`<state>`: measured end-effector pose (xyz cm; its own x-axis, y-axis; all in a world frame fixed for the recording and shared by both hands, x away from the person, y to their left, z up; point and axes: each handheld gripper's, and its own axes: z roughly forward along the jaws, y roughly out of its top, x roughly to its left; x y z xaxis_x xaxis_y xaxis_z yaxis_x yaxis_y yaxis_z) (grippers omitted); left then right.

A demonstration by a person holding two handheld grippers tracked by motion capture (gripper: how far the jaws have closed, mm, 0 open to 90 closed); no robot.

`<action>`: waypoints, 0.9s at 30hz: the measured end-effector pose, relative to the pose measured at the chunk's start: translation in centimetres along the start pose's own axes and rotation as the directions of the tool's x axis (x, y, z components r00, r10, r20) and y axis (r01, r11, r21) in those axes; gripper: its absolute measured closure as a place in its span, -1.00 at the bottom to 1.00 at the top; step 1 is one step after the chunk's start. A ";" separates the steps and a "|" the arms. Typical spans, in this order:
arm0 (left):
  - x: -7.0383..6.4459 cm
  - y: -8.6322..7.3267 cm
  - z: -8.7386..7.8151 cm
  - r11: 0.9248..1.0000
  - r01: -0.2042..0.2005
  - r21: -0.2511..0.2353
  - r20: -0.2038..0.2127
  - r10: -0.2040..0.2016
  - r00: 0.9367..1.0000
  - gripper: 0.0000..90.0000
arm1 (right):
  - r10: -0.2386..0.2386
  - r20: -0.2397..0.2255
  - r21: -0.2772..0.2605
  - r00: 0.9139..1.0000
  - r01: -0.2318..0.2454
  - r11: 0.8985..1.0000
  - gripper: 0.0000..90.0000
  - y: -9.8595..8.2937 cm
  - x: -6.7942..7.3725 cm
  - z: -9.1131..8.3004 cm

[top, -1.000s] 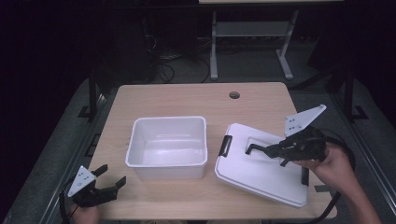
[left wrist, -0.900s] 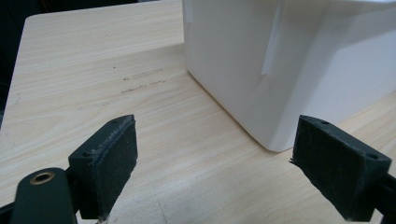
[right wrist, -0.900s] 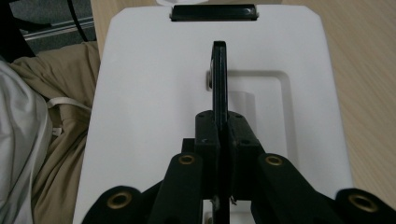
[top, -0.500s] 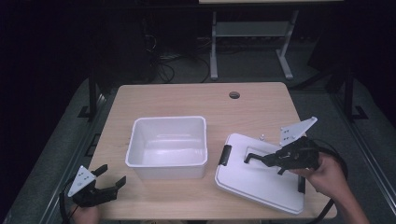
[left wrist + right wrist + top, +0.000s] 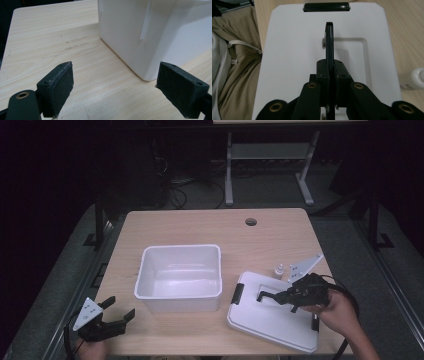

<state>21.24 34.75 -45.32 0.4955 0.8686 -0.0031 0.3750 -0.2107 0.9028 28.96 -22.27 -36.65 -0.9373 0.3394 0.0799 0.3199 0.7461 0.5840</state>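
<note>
I am looking down on a pale wooden table (image 5: 170, 227) in a dark room, with a metal stand and cables on the floor beyond it at the top of the frame.

At the lower left of the high view my left gripper (image 5: 119, 316) hovers off the table's near corner. In the left gripper view its jaws stand wide apart with nothing between them, and the tub's near corner sits ahead and to the right.

In the middle of the frame stands the white tub (image 5: 180, 251), open and empty as far as I can see.

Just to its right, toward the lower right of the frame, the white lid (image 5: 260, 320) lies flat on the table, with a black latch (image 5: 236, 293) on the edge that faces the tub. My right gripper (image 5: 262, 296) is down on it. In the right gripper view the jaws are pressed together on the lid's thin black handle (image 5: 329, 37), whose long axis runs straight ahead along the jaws toward the latch. A small white bottle (image 5: 278, 270) stands just past the lid.

I judge that the lid must travel left to reach the tub, and the right gripper alone has hold of it.
</note>
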 end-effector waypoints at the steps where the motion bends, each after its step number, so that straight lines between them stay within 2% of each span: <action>1: 0.0 0.0 0.0 1.000 0.000 0.000 0.000 0.000 1.000 -0.71 | 0.006 -0.002 0.003 1.000 -0.006 1.000 0.88 -0.1 -0.1 0.3; 11: 0.0 0.0 0.0 1.000 0.002 0.002 -0.003 -0.002 1.000 -0.71 | 0.020 -0.001 0.034 1.000 -0.020 0.999 0.87 -0.7 -1.1 2.7; 16: 0.0 0.0 0.1 1.000 0.002 0.002 -0.002 -0.002 1.000 -0.71 | 0.043 0.000 0.042 0.999 -0.043 0.998 0.87 -1.1 -1.7 3.5; 27: 0.1 0.0 0.0 1.000 0.003 0.001 -0.002 -0.003 1.000 -0.71 | 0.057 0.002 0.031 0.998 -0.057 0.998 0.86 -1.4 -2.0 3.9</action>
<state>21.25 34.80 -45.35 0.4930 0.8700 -0.0048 0.3770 -0.2087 0.9024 30.92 -21.77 -40.79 -0.9173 0.3822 0.1117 0.3769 0.7430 0.5531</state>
